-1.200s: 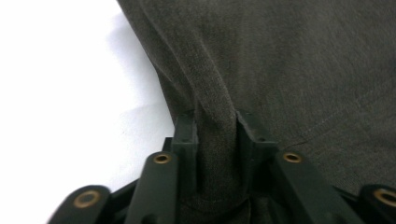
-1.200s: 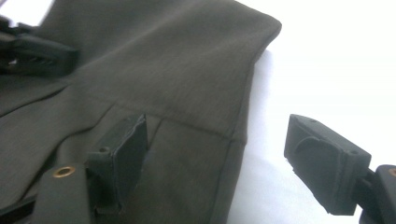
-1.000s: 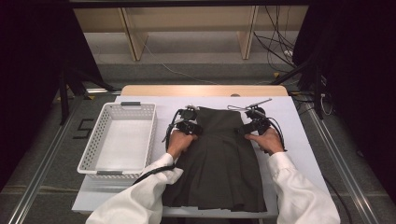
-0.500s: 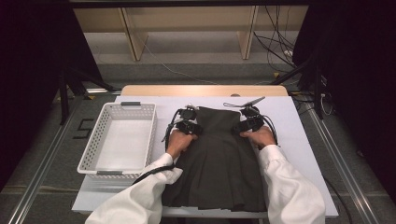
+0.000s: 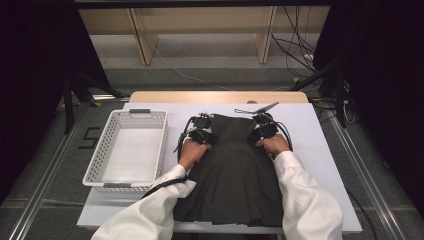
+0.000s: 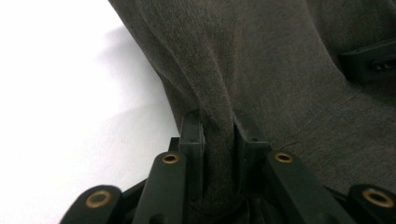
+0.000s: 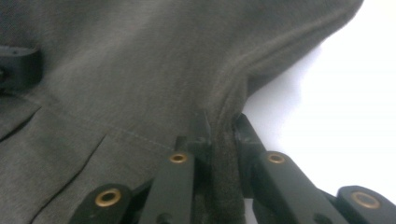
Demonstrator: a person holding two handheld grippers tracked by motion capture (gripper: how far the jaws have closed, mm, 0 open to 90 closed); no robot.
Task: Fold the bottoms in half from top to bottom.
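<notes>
A dark pleated skirt (image 5: 235, 170) lies flat on the white table (image 5: 320, 145), waistband at the far end. My left gripper (image 5: 201, 121) is shut on a fold at the skirt's left edge near the waistband; in the left gripper view its jaws (image 6: 218, 126) pinch the fabric (image 6: 261, 60). My right gripper (image 5: 261, 120) sits at the right edge near the waistband. Its jaws have just been closing, and in the right gripper view (image 7: 223, 123) they now press on a ridge of the cloth (image 7: 140, 60).
A white slotted basket (image 5: 127, 155) stands left of the skirt, close to my left hand. Bare table lies to the right of the skirt and beyond the waistband. Cables (image 5: 300, 55) trail on the floor past the table's far edge.
My right gripper has shifted inward onto the skirt's right edge and closed on the fabric. The left gripper has kept still, holding its fold.
</notes>
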